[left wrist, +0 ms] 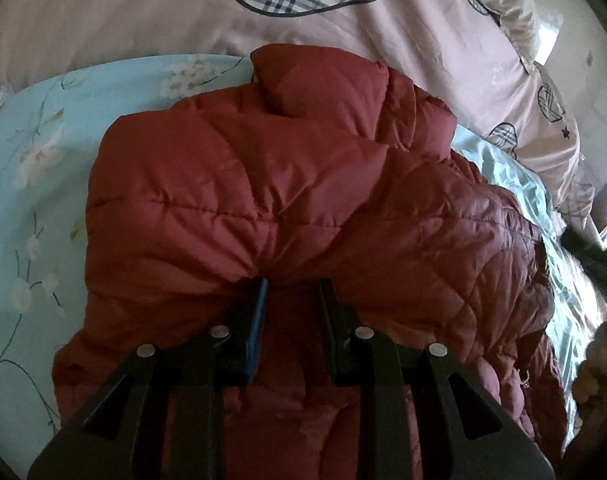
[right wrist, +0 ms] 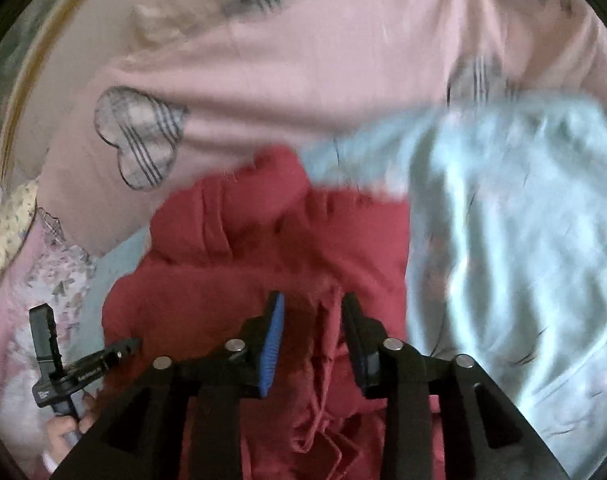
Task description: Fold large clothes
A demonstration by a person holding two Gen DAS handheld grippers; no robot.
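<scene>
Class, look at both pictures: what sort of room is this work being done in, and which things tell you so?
Probably a bedroom: the red quilted jacket lies on a bed with a light blue floral sheet and a pink duvet with plaid hearts.

Jacket (left wrist: 263, 184) on sheet (left wrist: 31, 160) (quilt (left wrist: 123, 16) behind); left claw (left wrist: 292, 286) over jacket.

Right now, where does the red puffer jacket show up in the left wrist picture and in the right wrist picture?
Left wrist view: the red puffer jacket fills the centre and lower frame, bunched under the left gripper.
Right wrist view: it lies centre to bottom, blurred, with fabric between the fingers of the right gripper.
Shared landmark: the pink quilt with plaid hearts lies beyond the jacket in both.
</scene>
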